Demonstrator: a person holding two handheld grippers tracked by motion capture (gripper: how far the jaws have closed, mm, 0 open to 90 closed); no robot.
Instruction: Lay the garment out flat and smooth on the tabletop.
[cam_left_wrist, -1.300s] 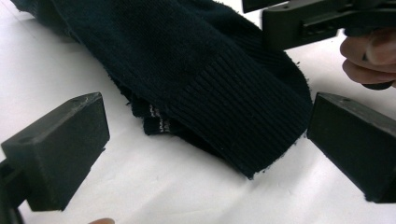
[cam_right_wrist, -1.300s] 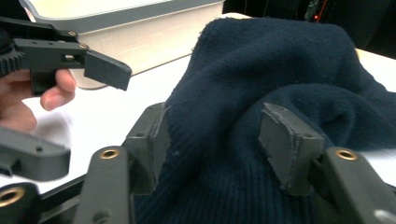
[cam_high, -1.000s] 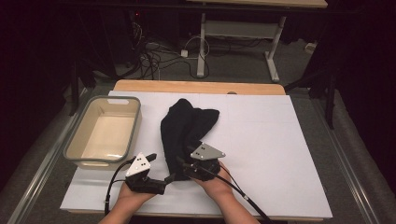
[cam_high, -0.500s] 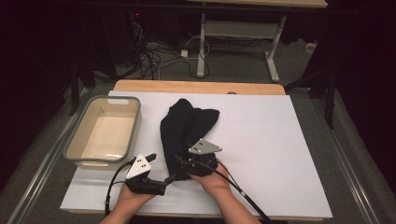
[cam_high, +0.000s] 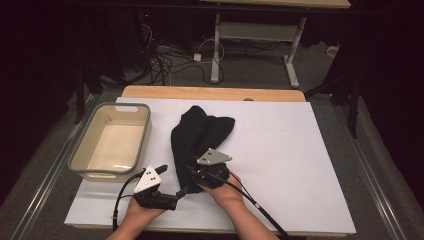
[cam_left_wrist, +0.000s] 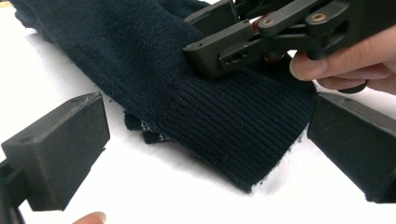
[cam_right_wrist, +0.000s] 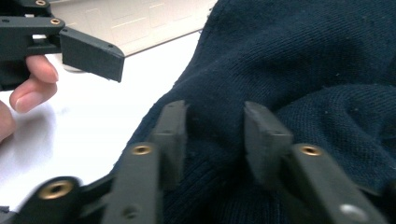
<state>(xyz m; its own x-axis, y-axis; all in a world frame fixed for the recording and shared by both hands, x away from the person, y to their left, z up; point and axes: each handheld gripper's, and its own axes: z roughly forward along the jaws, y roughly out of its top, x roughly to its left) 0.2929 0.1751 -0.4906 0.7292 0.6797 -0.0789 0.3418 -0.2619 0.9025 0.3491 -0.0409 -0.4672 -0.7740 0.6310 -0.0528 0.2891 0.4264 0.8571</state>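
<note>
Fingers of my right gripper (cam_right_wrist: 212, 135) press down into the dark knit garment (cam_high: 197, 137), narrowly parted with a fold of fabric between them. I see my left gripper (cam_left_wrist: 205, 140) spread wide, its jaws straddling the garment's ribbed hem on the white table (cam_high: 300, 165).

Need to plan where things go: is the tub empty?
Empty: the tub shows only its bare pale floor, with the dark garment outside it.
</note>
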